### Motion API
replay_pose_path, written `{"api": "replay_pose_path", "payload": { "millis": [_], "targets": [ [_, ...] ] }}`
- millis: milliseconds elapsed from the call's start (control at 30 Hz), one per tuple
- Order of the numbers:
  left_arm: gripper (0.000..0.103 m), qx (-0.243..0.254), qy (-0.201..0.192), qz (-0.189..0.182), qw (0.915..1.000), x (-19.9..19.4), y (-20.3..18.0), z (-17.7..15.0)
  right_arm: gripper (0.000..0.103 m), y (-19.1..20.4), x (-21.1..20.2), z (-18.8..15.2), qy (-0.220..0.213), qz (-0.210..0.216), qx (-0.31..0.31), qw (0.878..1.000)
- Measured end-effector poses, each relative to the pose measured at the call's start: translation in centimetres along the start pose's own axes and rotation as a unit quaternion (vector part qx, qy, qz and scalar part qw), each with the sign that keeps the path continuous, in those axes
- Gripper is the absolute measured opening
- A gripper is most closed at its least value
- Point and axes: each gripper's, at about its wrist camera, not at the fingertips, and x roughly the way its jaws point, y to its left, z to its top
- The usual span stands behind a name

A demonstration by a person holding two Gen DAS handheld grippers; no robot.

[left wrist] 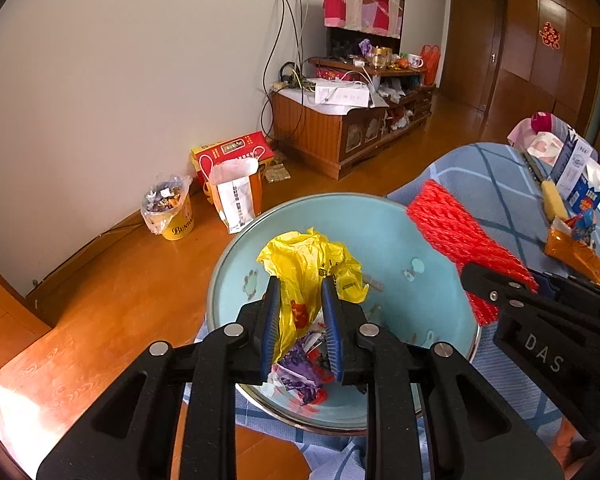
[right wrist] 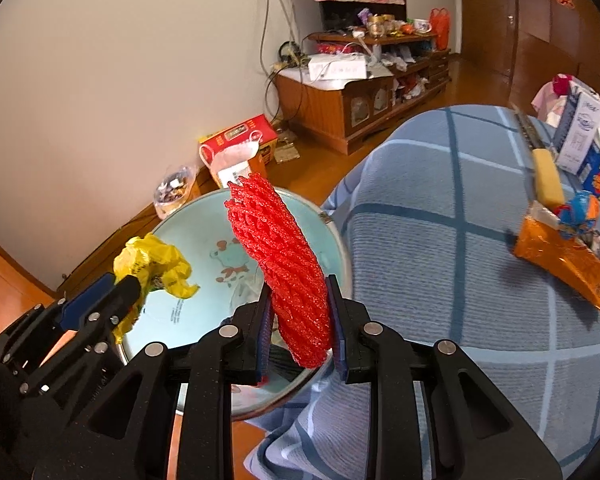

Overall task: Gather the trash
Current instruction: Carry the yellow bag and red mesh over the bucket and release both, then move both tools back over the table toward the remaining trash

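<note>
My left gripper [left wrist: 300, 284] is shut on a crumpled yellow plastic bag [left wrist: 308, 264] and holds it over a light-blue basin [left wrist: 380, 224]. Purple and white wrappers [left wrist: 300, 372] lie in the basin below it. My right gripper [right wrist: 298, 284] is shut on a red foam net sleeve [right wrist: 276, 256], held upright at the basin's [right wrist: 196, 232] right rim. The right gripper shows in the left wrist view [left wrist: 496, 284] with the red net [left wrist: 456, 232]. The left gripper [right wrist: 128, 284] and yellow bag [right wrist: 156, 260] show in the right wrist view.
The basin sits at the edge of a blue checked cloth [right wrist: 460, 264]. On the cloth lie an orange wrapper [right wrist: 564, 264], a blue-orange wrapper [right wrist: 580, 208], a yellow-handled tool [right wrist: 546, 178] and cartons [right wrist: 584, 136]. On the wooden floor are a full trash bucket [left wrist: 170, 208], bags and a cabinet [left wrist: 340, 128].
</note>
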Motion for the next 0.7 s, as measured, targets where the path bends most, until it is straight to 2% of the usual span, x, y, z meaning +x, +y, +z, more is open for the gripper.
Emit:
{"api": "replay_pose_path", "payload": {
  "millis": [33,100,167,200,433,500,567,700],
  "targets": [
    [0.026,0.000,0.002,0.001,1.0000,0.1,0.0,0.0,0.032,0.0,0.2,0.1,0.002,0.002,-0.002,1.000],
    [0.030,-0.002,0.005,0.005,1.0000,0.3,0.2,0.0,0.045,-0.1,0.6,0.2,0.007,0.009,-0.004,1.000],
    [0.040,-0.004,0.004,0.012,0.9999,0.3,0.5,0.0,0.049,-0.3,0.6,0.3,0.006,0.018,0.002,1.000],
    [0.041,-0.005,0.003,0.018,0.9998,0.3,0.7,0.0,0.051,-0.4,0.5,0.4,0.004,0.020,0.003,1.000],
    [0.069,-0.015,-0.009,0.033,0.9993,-1.1,0.8,0.4,0.057,-1.2,-1.3,0.6,-0.017,0.025,0.016,0.999],
    [0.077,-0.015,-0.017,0.040,0.9989,-1.7,0.5,0.4,0.068,-1.7,-2.1,0.3,-0.027,0.019,0.019,0.999],
    [0.085,-0.010,-0.020,0.046,0.9987,-2.2,-0.1,0.3,0.071,-2.6,-2.9,-0.4,-0.036,0.007,0.024,0.999],
    [0.088,0.006,-0.020,0.037,0.9991,-2.9,-1.7,0.1,0.071,-4.6,-3.9,-1.9,-0.034,-0.007,0.034,0.999]
  ]
}}
